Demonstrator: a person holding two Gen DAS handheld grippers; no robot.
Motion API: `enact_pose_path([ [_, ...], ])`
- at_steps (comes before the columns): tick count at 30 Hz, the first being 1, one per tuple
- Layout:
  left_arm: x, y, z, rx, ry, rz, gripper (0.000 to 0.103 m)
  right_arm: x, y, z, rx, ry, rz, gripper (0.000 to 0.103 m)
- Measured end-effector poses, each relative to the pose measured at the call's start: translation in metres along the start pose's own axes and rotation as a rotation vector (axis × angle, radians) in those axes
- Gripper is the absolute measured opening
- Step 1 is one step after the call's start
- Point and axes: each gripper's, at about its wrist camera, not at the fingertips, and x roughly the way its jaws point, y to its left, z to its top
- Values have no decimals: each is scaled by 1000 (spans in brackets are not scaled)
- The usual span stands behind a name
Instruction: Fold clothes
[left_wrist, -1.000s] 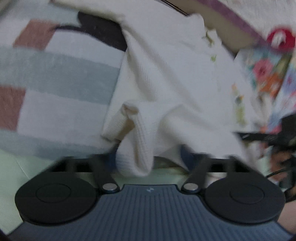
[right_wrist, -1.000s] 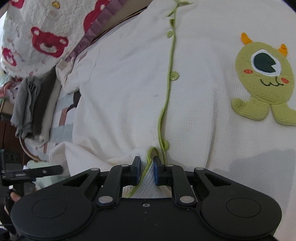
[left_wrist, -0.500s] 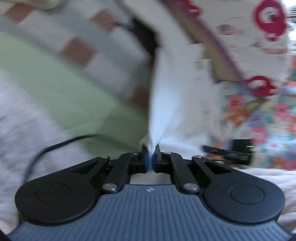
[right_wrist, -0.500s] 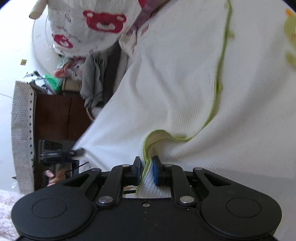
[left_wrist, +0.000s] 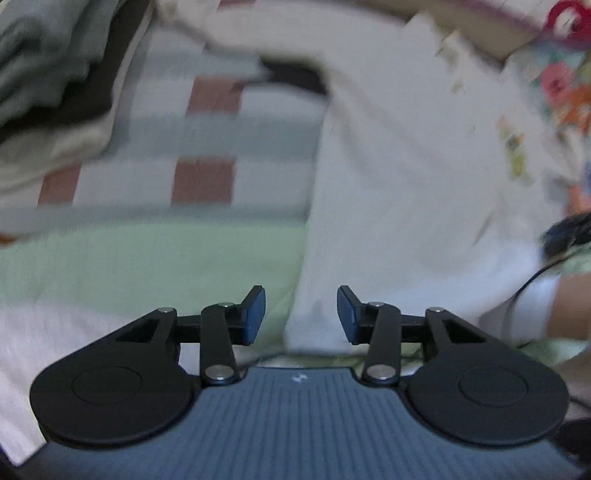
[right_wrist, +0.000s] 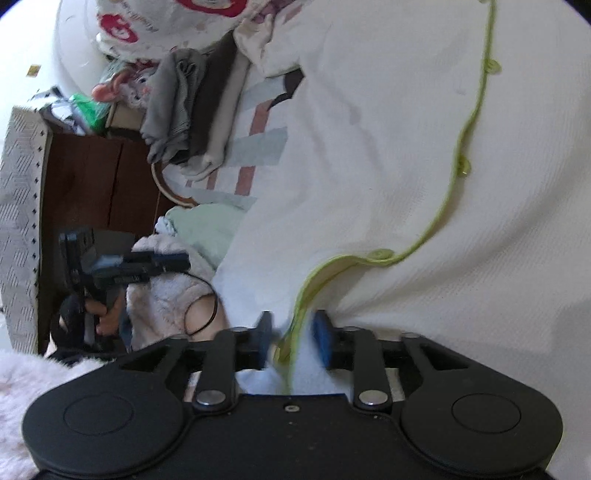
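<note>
Your left gripper has just let go: its fingers are now spread, the white shirt lying between and beyond them. Your right gripper has parted too, the green-trimmed placket loose between its pads. That fold looks laid; farther left sits the folded pile.

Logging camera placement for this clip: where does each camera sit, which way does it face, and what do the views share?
Left wrist: on the left gripper, looking along its open fingers at the white waffle-knit garment on the striped blanket; a bare wrist shows far right.
Right wrist: on the right gripper, fingers apart around the garment's green-trimmed hem; the left gripper, held in a hand, shows at left.
Shared: garment, blanket, folded grey clothes.
</note>
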Motion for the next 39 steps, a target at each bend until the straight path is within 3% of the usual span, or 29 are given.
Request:
enact_pose_path([
  [2, -10, 1, 13, 9, -71, -35, 42, 1, 11, 4, -36, 13, 7, 47],
  [6, 19, 0, 54, 24, -190, -61, 42, 1, 32, 23, -148, 54, -22, 50],
  [10, 82, -22, 94, 18, -183, -142, 44, -8, 45, 40, -201, 109, -103, 50],
  [11, 99, -27, 103, 9, -178, -165, 48, -11, 50, 40, -226, 129, -125, 50],
  [15, 154, -39, 127, -6, -185, -142, 52, -22, 63, 37, -234, 150, -194, 50],
  [18, 174, -41, 134, 0, -202, -137, 57, -33, 64, 42, -231, 101, -299, 50],
  [20, 185, -42, 137, 15, -205, -133, 55, -50, 54, 55, -176, 35, -337, 50],
  [21, 190, -43, 138, 26, -210, -132, 40, -57, 48, 65, -144, -3, -355, 50],
  [22, 190, -47, 138, 66, -239, -139, 13, -64, 42, 77, -113, -41, -375, 50],
  [23, 190, -50, 137, 106, -268, -146, 1, -70, 35, 89, -86, -79, -404, 50],
  [25, 183, -55, 135, 146, -339, -109, 2, -74, 20, 112, -53, -145, -478, 50],
  [28, 161, -36, 131, 10, -389, -67, 2, -66, 0, 139, -61, -207, -572, 50],
  [30, 163, -19, 124, -83, -344, -70, 2, -55, -16, 151, -64, -224, -604, 50],
  [34, 176, 7, 116, -200, -275, -48, 3, -50, -52, 154, 12, -267, -581, 49],
  [37, 167, 15, 122, -268, -288, -136, 5, -52, -64, 154, 31, -314, -601, 50],
  [39, 162, 9, 133, -226, -303, -164, 8, -60, -69, 164, 18, -350, -618, 49],
])
